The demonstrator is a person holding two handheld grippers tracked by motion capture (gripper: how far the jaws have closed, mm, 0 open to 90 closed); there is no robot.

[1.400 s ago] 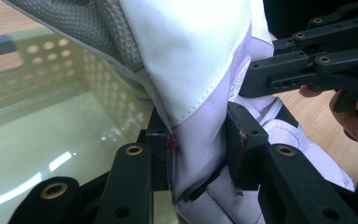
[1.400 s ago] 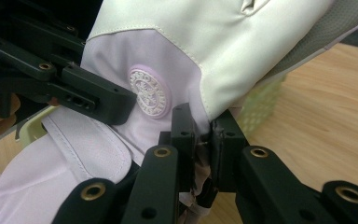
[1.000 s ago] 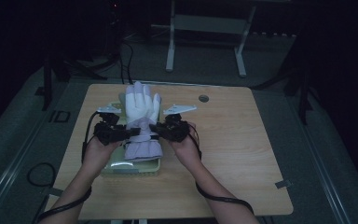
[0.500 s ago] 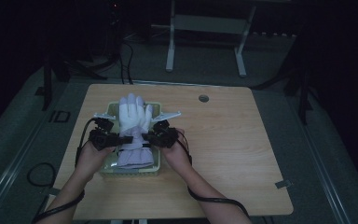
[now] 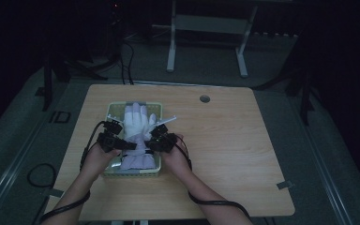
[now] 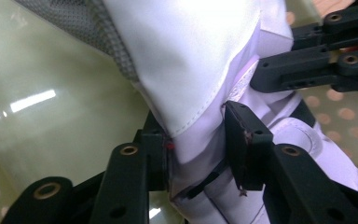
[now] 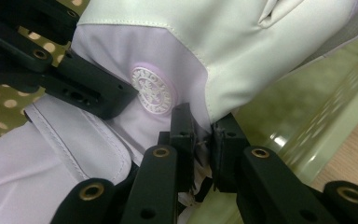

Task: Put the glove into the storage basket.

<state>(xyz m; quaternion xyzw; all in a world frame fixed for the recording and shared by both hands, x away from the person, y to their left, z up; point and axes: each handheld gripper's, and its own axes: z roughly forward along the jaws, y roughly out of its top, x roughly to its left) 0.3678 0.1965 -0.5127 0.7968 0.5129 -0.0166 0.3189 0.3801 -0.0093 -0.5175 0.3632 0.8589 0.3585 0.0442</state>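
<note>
Glove (image 5: 137,125): lay in the pale green basket (image 5: 114,110) on the counter (image 5: 243,154), fingers pointing away from the person.
Left tongs (image 6: 196,154): clenched on the glove's cuff edge, jaws just easing apart.
Right tongs (image 7: 200,135): clenched on the opposite cuff edge.

text: round embossed badge (image 7: 152,89) on lilac glove (image 7: 135,60) | lettering too small to read

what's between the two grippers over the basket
The glove: in the high view its wrist part spans from the left gripper to the right gripper, lying in the basket.
</note>
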